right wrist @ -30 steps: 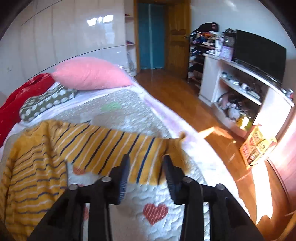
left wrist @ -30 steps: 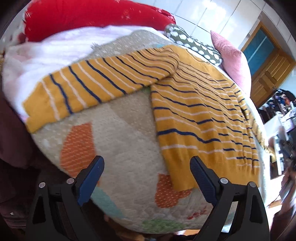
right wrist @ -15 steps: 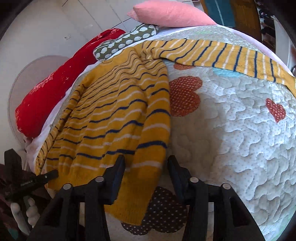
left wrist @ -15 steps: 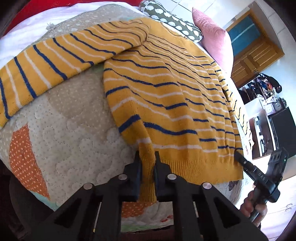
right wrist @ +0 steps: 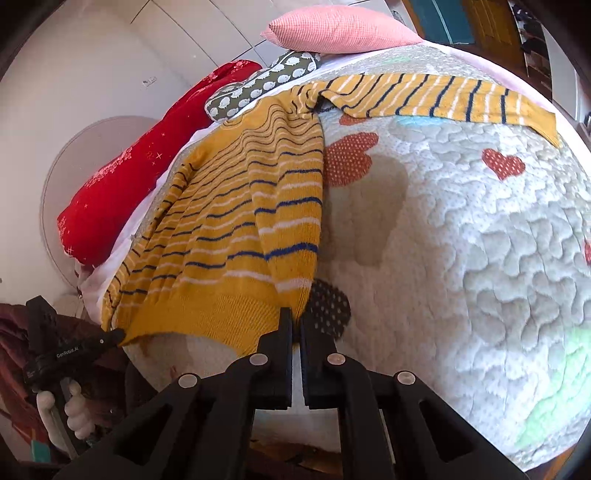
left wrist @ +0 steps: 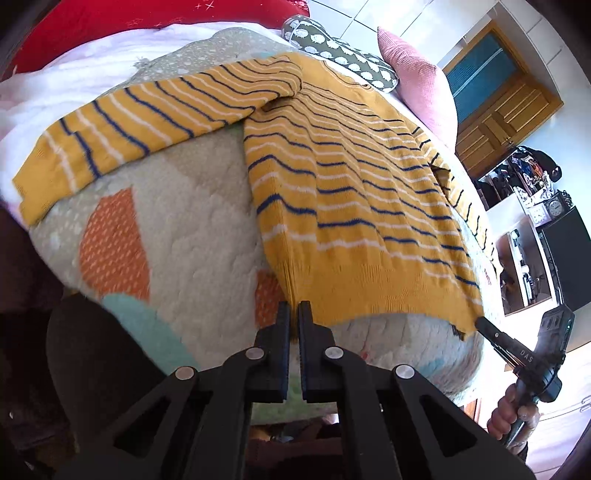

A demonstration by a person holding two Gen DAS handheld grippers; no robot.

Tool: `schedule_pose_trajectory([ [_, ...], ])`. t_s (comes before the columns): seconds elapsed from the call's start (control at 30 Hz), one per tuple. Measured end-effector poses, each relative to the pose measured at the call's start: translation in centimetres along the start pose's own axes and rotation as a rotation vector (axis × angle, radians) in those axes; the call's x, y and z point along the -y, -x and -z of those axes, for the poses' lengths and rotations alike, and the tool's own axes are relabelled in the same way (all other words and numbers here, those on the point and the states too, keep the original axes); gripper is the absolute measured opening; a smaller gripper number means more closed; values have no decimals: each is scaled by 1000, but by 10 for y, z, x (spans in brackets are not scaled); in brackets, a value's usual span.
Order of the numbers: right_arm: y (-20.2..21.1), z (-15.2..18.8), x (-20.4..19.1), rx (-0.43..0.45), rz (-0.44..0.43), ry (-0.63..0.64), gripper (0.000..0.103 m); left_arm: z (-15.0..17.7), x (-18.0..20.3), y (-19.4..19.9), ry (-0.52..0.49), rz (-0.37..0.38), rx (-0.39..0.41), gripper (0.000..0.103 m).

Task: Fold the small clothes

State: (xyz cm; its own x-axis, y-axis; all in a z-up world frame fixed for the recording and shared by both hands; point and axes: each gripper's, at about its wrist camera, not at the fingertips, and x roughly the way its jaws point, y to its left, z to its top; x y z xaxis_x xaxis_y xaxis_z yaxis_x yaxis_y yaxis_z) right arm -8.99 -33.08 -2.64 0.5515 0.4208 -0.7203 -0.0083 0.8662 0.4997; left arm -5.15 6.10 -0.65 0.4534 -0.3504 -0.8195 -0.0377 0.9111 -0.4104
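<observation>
A yellow sweater [left wrist: 351,192] with blue and white stripes lies flat on a quilted bedspread [left wrist: 192,251], sleeves spread out to both sides. It also shows in the right wrist view [right wrist: 236,236]. My left gripper [left wrist: 294,314] is shut on the left corner of the sweater's bottom hem. My right gripper [right wrist: 295,319] is shut on the right corner of the hem. Each gripper shows in the other's view, the right one [left wrist: 484,326] and the left one [right wrist: 116,336] pinching the far hem corner. The hem is lifted slightly off the bedspread.
A red blanket [right wrist: 147,155], a grey dotted pillow [right wrist: 266,81] and a pink pillow [right wrist: 340,31] lie at the head of the bed. A wooden door [left wrist: 506,107] and a shelf unit with a TV [left wrist: 561,251] stand beyond the bed's right side.
Both grippers came down to the sweater's bottom hem and closed on its corners; the right one closed last. The hem has since been pulled slightly toward me and raised.
</observation>
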Motion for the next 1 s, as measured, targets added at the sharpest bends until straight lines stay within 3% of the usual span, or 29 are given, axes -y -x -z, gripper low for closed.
schedule_pose_trajectory([
  [0.13,4,25,6,-37,32,5,1,17,-2,3,-6,29,-13,0],
  [0.3,22,23,13,45,64,-5,3,8,3,8,-60,12,36,2],
  [0.33,24,17,12,62,65,-10,8,3,5,7,-76,2,48,9],
  [0.37,25,10,11,78,67,-11,15,-3,7,5,-88,-7,61,23],
  [0.4,22,1,9,96,63,-8,40,-10,9,0,-94,-18,72,32],
  [0.43,20,-5,6,113,57,-5,63,-16,9,-6,-97,-25,80,48],
  [0.47,14,-14,5,130,46,-1,66,-23,10,-12,-98,-19,85,53],
  [0.57,-15,-41,-1,120,28,-4,66,-43,10,-38,-97,-12,55,58],
  [0.67,-51,-62,-4,68,2,-23,64,-54,15,-62,-90,-30,0,56],
  [0.7,-63,-65,-4,44,-7,-32,43,-57,19,-63,-101,-51,2,47],
  [0.73,-74,-66,-3,16,-8,-47,9,-59,23,-63,-121,-76,3,16],
  [0.8,-81,-66,0,2,-23,-90,10,-63,24,-55,-120,-62,-1,9],
  [1.0,-42,-44,-5,42,-70,-70,9,-58,24,-21,-151,-57,19,9],
])
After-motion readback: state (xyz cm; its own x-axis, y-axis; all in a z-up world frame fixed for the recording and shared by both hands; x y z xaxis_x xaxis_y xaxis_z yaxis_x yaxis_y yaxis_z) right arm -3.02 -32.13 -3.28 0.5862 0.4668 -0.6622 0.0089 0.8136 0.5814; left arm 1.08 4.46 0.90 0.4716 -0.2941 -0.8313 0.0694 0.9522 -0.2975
